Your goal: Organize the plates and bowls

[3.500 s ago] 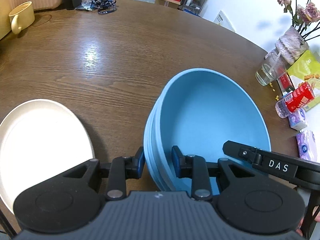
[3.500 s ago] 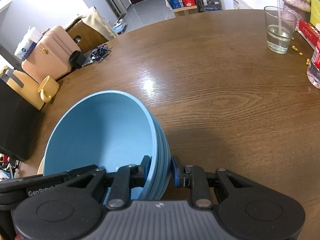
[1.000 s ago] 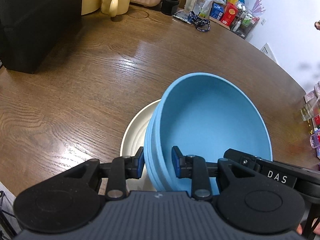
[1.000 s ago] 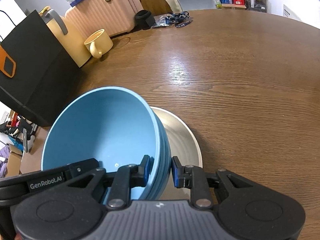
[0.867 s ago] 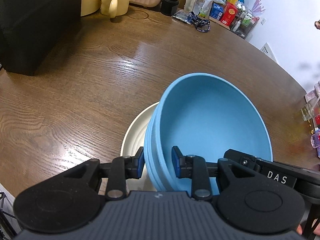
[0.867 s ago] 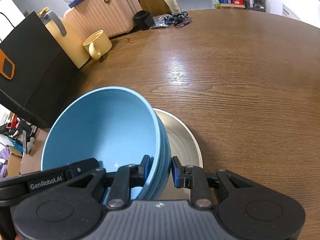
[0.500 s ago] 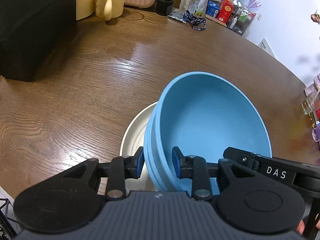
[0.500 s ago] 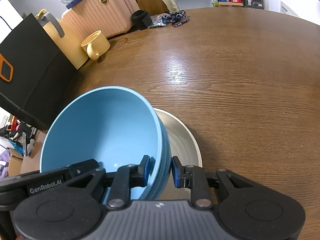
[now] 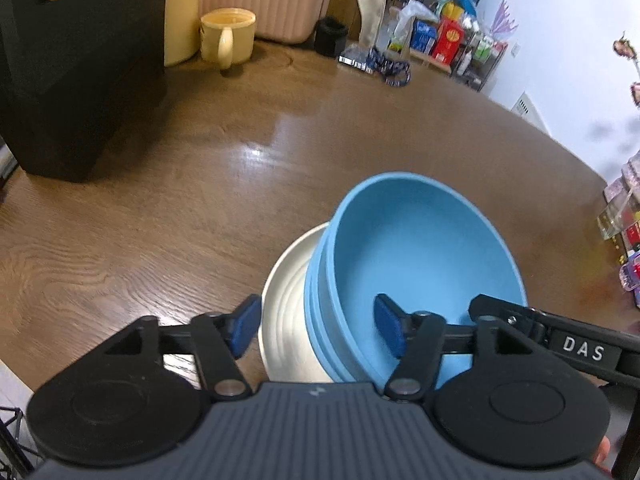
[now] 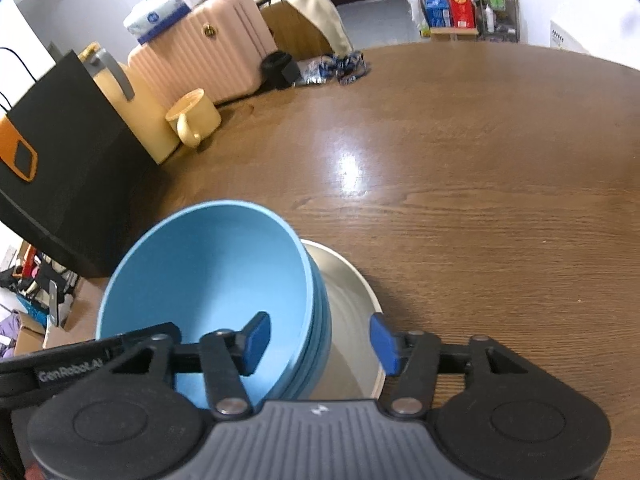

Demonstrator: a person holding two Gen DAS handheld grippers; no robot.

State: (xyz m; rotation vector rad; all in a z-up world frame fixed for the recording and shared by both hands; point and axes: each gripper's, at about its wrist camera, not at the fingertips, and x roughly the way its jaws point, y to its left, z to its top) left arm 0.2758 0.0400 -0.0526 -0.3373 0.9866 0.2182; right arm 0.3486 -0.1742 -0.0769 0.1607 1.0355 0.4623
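Note:
A stack of blue bowls (image 9: pixel 416 264) sits on a cream plate (image 9: pixel 286 320) on the brown wooden table. My left gripper (image 9: pixel 318 326) is open, its jaws spread on either side of the stack's near left rim without gripping it. My right gripper (image 10: pixel 318 342) is open too and straddles the right rim of the blue bowls (image 10: pixel 208 280), with the cream plate (image 10: pixel 352 320) below. Each gripper's body shows at the edge of the other view.
A yellow mug (image 9: pixel 227 38) and a black bag (image 9: pixel 76 60) stand at the far left, with a pink suitcase (image 10: pixel 204 48) behind. A lanyard (image 9: pixel 384 66) lies at the back. A glass and packets (image 9: pixel 624 232) sit at the right edge.
Both grippers carried the blue bowls left and over the cream plate. Both jaws have now opened and released the rim, and the bowls rest on the plate.

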